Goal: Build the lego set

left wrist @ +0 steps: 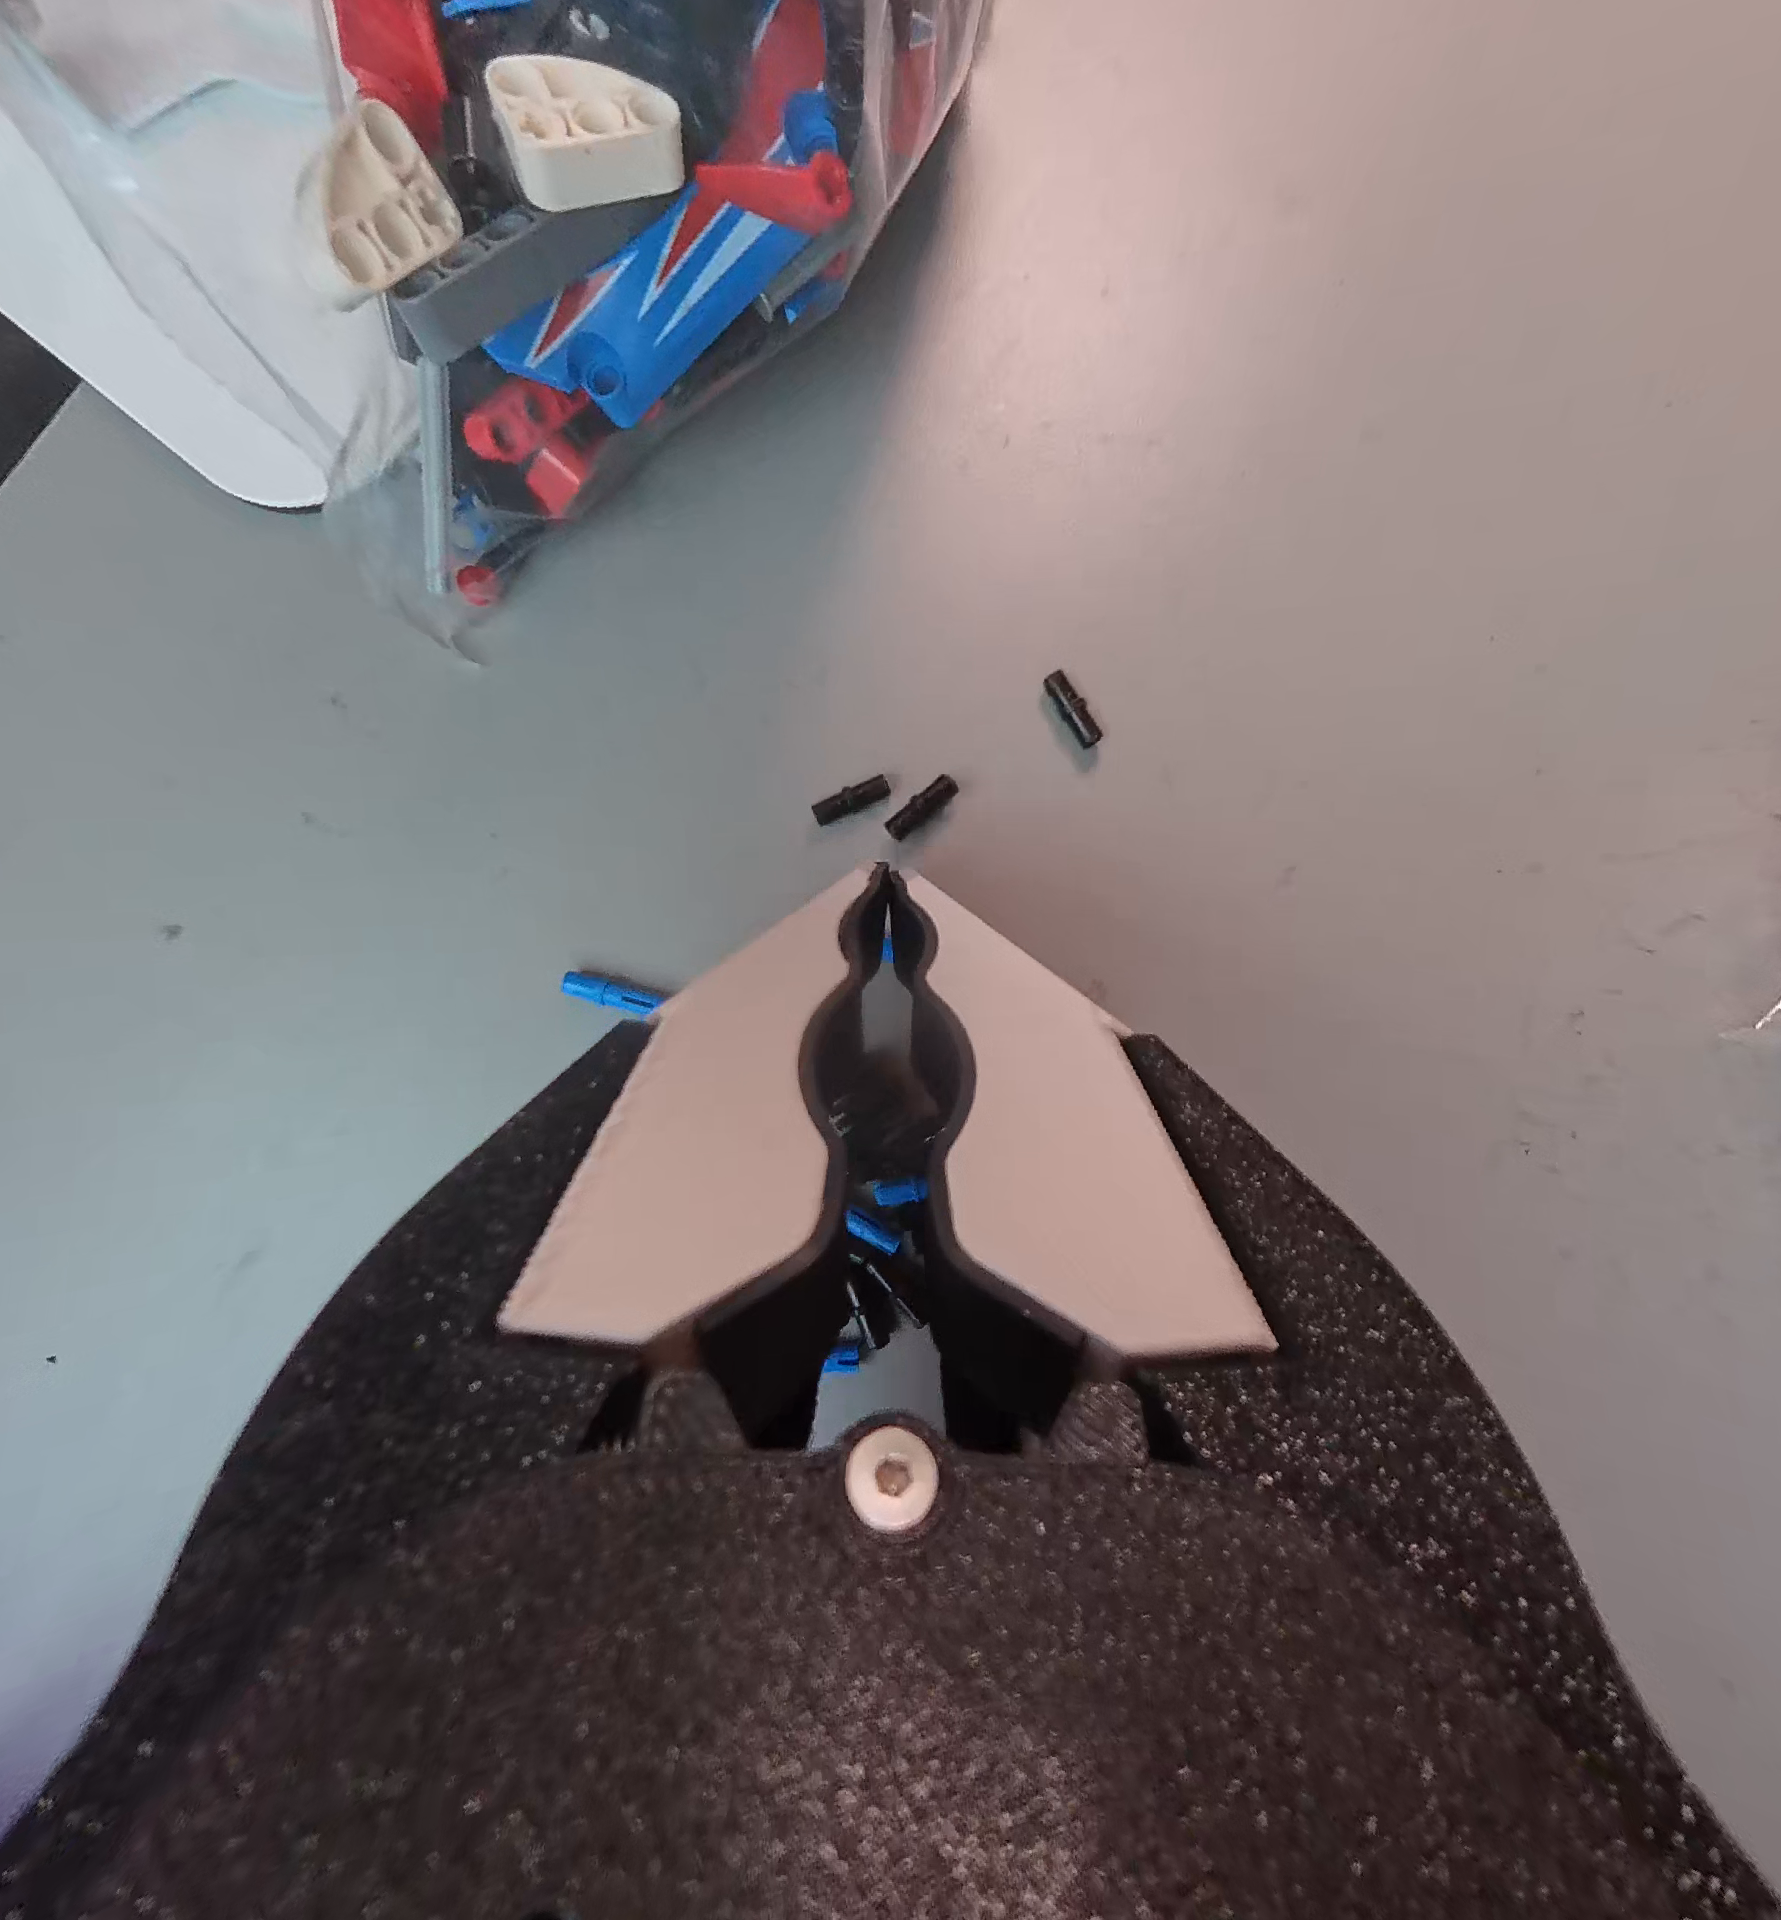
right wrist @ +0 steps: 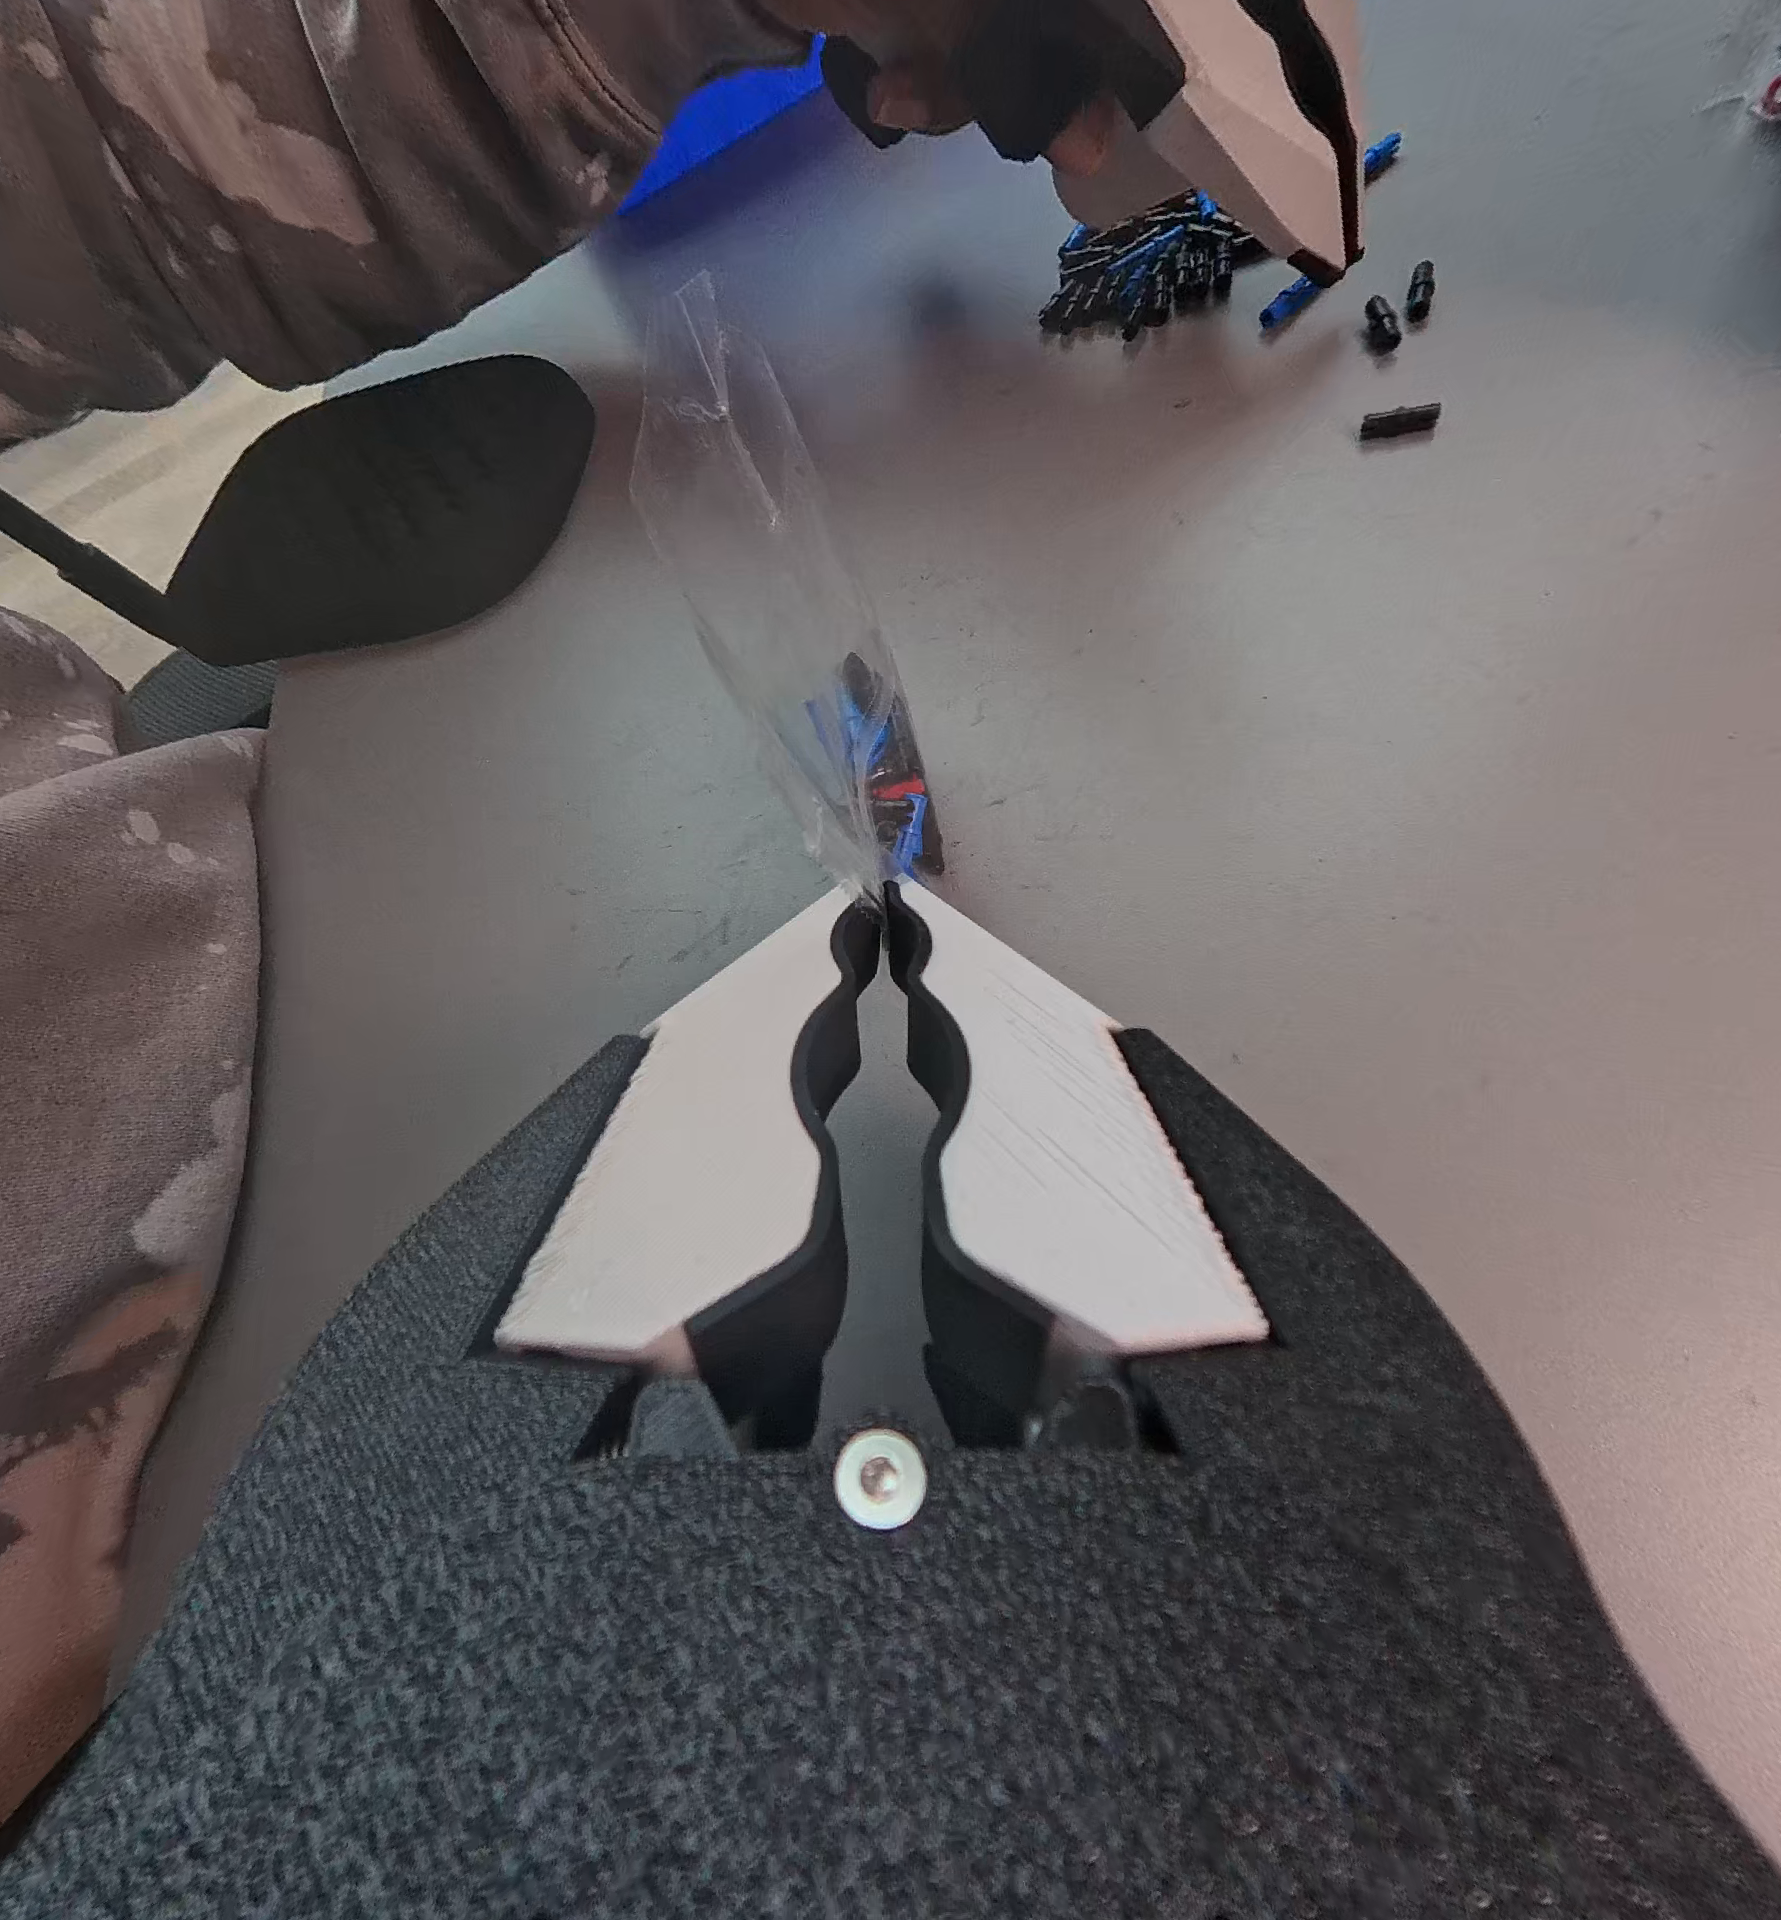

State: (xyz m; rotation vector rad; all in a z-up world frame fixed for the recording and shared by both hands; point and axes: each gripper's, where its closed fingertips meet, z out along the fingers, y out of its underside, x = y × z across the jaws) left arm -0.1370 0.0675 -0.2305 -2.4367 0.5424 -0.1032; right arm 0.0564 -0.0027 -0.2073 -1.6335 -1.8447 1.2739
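A: Left gripper (left wrist: 886,878)?
B: Fingers pressing together, empty, hovering over the table (left wrist: 1385,520) by loose black pins (left wrist: 850,800); big parts bag (left wrist: 637,260) lying ahead.
A: Right gripper (right wrist: 884,896)?
B: Pinching a small clear bag (right wrist: 761,582) of pins.

Black textured tongs (left wrist: 887,878), white finger plates, one silver screw (left wrist: 891,1490); mottled grey-brown sleeve (right wrist: 75,1039)
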